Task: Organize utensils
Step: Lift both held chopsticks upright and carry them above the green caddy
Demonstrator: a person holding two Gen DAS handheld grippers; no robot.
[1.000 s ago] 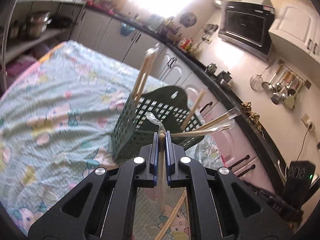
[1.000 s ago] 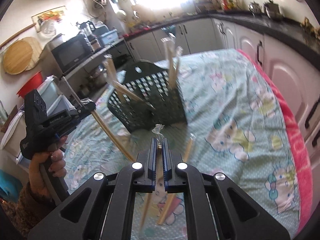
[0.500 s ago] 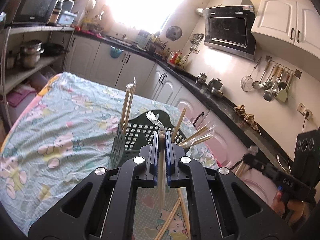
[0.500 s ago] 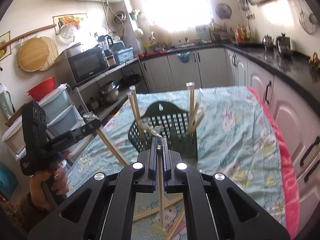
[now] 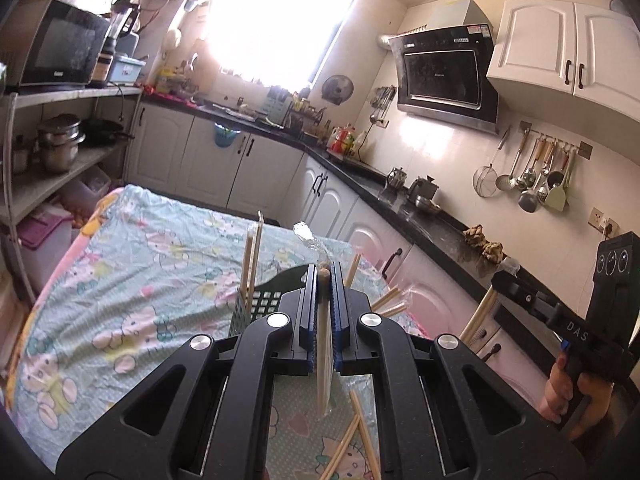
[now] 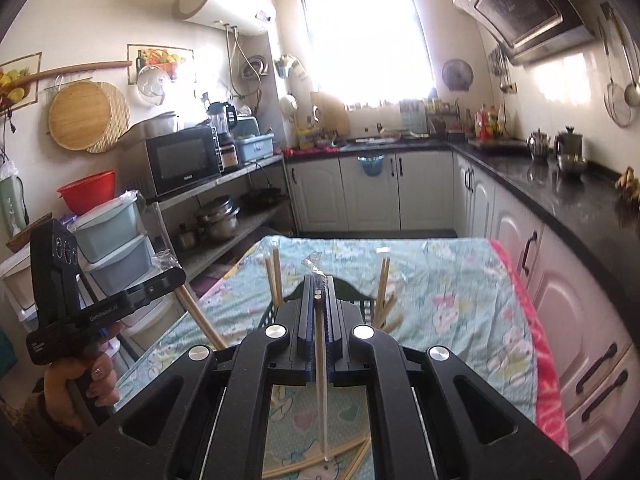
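Left gripper (image 5: 323, 280) fingers (image 5: 309, 312) clamped on wrapped chopstick pair (image 5: 323, 364), held upright above table. Right gripper (image 6: 319, 288) fingers (image 6: 306, 312) likewise pinched tight on another wrapped pair (image 6: 320, 364). Dark green basket (image 5: 262, 304) low behind both, on cartoon-print tablecloth (image 5: 132, 280), several chopsticks (image 5: 251, 264) standing in it. Loose chopsticks (image 5: 346, 440) lying on cloth near edge below grippers.
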